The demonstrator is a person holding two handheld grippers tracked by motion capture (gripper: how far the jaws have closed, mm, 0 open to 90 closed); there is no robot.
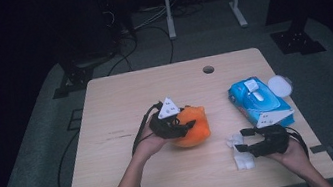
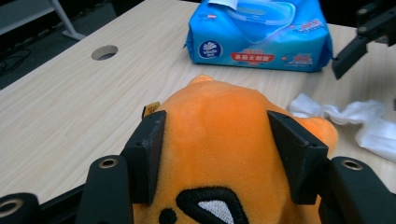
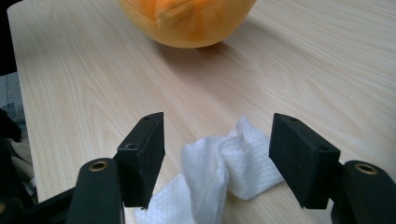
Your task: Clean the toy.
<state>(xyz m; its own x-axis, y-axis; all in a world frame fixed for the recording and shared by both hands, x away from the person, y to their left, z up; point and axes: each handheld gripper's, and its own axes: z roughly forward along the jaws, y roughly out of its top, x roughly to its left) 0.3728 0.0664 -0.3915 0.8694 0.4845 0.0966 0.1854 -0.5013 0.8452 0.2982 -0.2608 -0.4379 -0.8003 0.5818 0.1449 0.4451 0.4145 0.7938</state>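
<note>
You have the orange plush toy (image 2: 219, 140) clamped in your left gripper (image 1: 179, 122); its fingers (image 2: 148, 154) press into the plush on both sides, and the toy sits near the middle of the desk (image 1: 119, 96). Your right gripper (image 3: 217, 158) hovers low over the crumpled white wipe (image 3: 219, 172), which lies on the desk near the front edge, just in front of the blue wet-wipe pack (image 1: 259, 99). Its fingers (image 3: 299, 156) stand fairly wide, one on each side of the wipe without pressing it, so nothing is held there.

This looks like the step of picking up the wipe in order to clean the toy. Next you probably need to lower the right gripper slightly, close squarely on the bunched middle of the wipe, and lift it clear while keeping the toy steady.
</note>
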